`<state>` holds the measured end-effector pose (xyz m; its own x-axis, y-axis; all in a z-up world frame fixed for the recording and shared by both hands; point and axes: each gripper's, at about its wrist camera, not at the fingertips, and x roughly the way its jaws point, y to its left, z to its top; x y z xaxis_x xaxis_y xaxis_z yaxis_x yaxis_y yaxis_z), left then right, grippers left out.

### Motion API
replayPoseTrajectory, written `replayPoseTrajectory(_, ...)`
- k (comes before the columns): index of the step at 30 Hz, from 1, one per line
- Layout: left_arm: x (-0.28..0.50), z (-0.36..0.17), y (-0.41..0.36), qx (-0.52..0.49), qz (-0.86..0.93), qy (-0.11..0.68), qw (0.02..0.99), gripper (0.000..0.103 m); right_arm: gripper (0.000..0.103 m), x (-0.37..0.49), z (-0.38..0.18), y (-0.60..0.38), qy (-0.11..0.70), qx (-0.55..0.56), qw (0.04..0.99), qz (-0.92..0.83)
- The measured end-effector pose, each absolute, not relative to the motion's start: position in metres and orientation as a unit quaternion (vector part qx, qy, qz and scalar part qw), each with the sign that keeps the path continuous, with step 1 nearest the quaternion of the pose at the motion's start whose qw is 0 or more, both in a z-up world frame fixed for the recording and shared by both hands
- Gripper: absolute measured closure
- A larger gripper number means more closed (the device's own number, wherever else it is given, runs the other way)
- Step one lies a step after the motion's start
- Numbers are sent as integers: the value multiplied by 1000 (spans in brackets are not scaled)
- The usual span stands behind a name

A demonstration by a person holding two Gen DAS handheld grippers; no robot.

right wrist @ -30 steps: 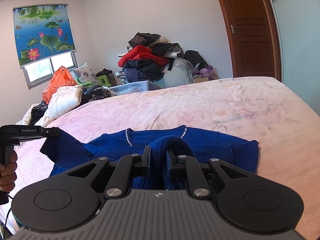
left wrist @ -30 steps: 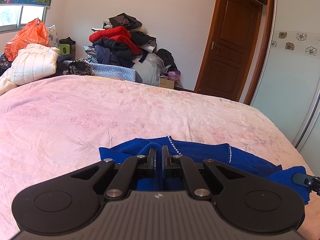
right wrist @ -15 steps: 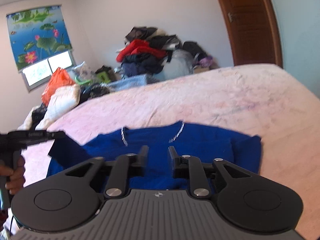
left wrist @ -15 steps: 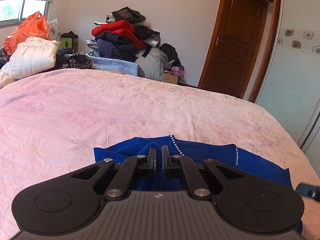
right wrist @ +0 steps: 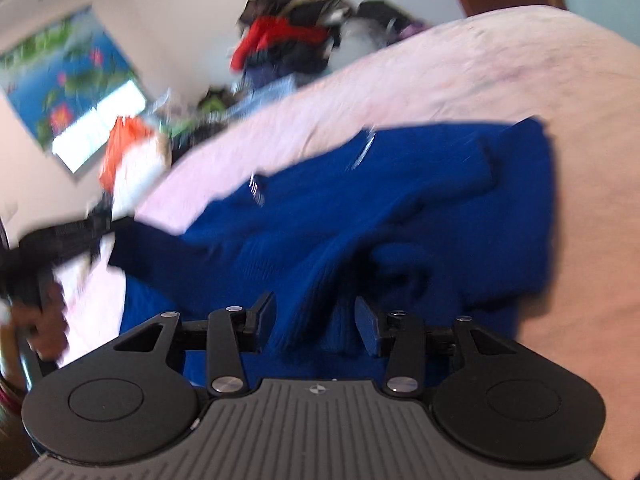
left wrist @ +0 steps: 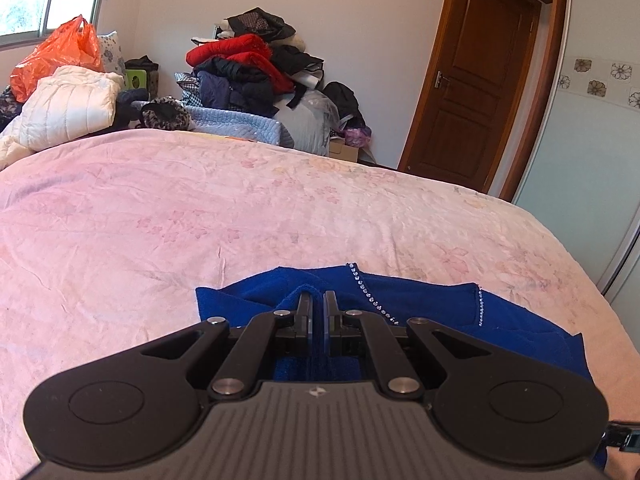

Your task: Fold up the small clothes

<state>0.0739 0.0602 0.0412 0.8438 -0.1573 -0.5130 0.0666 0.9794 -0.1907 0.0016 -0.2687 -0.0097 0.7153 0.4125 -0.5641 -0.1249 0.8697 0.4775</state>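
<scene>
Pink floral bedspread [left wrist: 280,216] fills most of both views, w/ a clothes pile [left wrist: 248,68] against the far wall; the blue top [right wrist: 360,208] lies spread on the bed's near part. Left gripper [left wrist: 316,312] is clenched on a bunched edge of the top, while right gripper [right wrist: 315,320] is released, jaws wide apart w/ a ridge of fabric between them. Risk, imo: w/ only one side pinned, any pull could drag the top askew & rumple the fold, esp. since the right view is badly blurred.
</scene>
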Motion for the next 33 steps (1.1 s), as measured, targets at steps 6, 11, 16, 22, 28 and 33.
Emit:
replayPoseTrajectory(6,75,39,57,-83,-59,276,956,98,66,6,-8,-257,358,145,908,164)
replayPoseTrajectory(11,76,39,56,-80,-58,276,956,98,66,25,-21,-237,378,102,903,180)
replayPoseTrajectory(16,74,40,60,-92,-55,272,956,98,95,21,-15,-240,373,123,898,199)
replayPoseTrajectory(22,60,59,75,-127,-54,234,962,98,95,-11,32,-291,289,281,881,247)
replayPoseTrajectory(28,60,67,76,-116,-50,222,967,98,95,-16,46,-313,250,324,878,248)
replayPoseTrajectory(33,64,48,90,-134,-103,307,937,98,95,-5,21,-310,275,343,868,231)
